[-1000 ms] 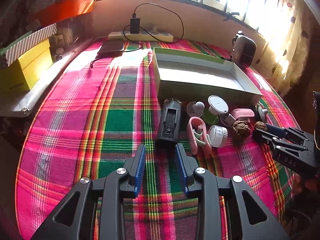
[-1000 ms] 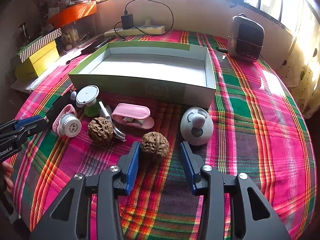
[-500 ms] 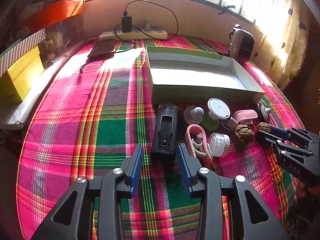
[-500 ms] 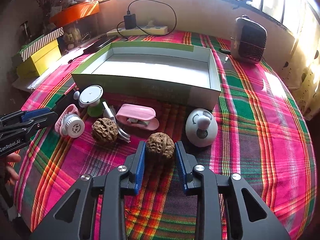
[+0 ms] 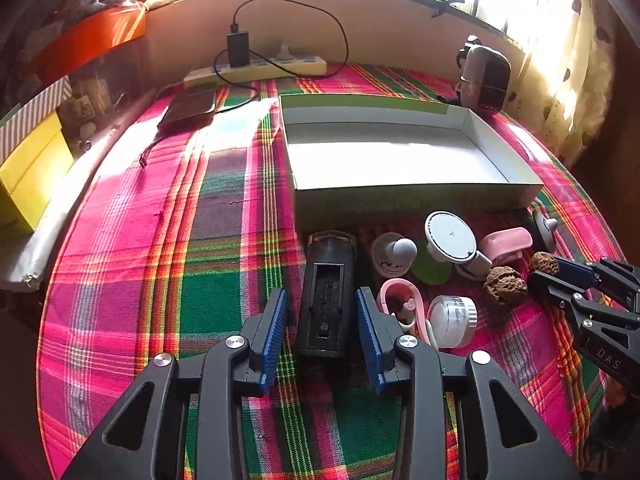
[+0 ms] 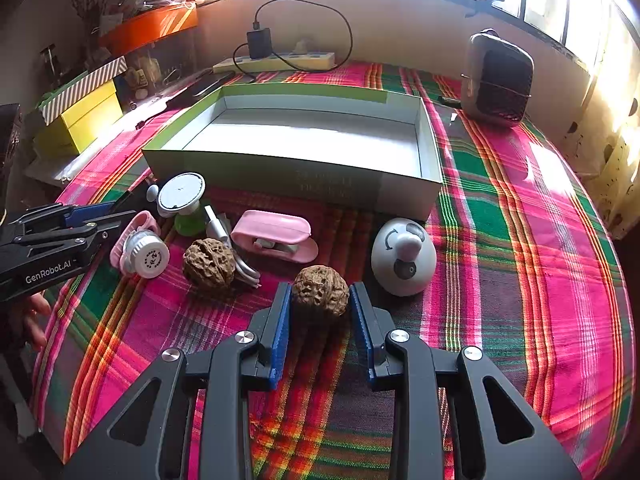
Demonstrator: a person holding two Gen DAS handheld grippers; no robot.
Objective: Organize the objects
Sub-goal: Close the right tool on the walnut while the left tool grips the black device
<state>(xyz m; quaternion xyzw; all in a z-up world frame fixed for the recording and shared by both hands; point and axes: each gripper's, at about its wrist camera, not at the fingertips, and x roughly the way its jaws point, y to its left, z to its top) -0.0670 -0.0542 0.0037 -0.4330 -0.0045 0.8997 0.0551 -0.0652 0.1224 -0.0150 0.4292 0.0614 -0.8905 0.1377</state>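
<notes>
Plaid cloth (image 6: pixel 520 280) lies bare to the right of the open box (image 6: pixel 430 148), leaving free room there. The right gripper (image 6: pixel 320 304) has its blue pads pressed on a walnut (image 6: pixel 320 290), having just closed on it. The left gripper (image 5: pixel 322 312) has just opened wide; a black device (image 5: pixel 326 304) lies between its pads, untouched, near the box's front wall. Small items crowd that front edge.

The left gripper (image 6: pixel 120 216) hides most of a black device (image 6: pixel 134 198) in the right wrist view — only a dark sliver shows. Faint print on the box's (image 6: pixel 340 190) near wall is too dim to read. A hand (image 6: pixel 34 318) is cut off at the left edge.
</notes>
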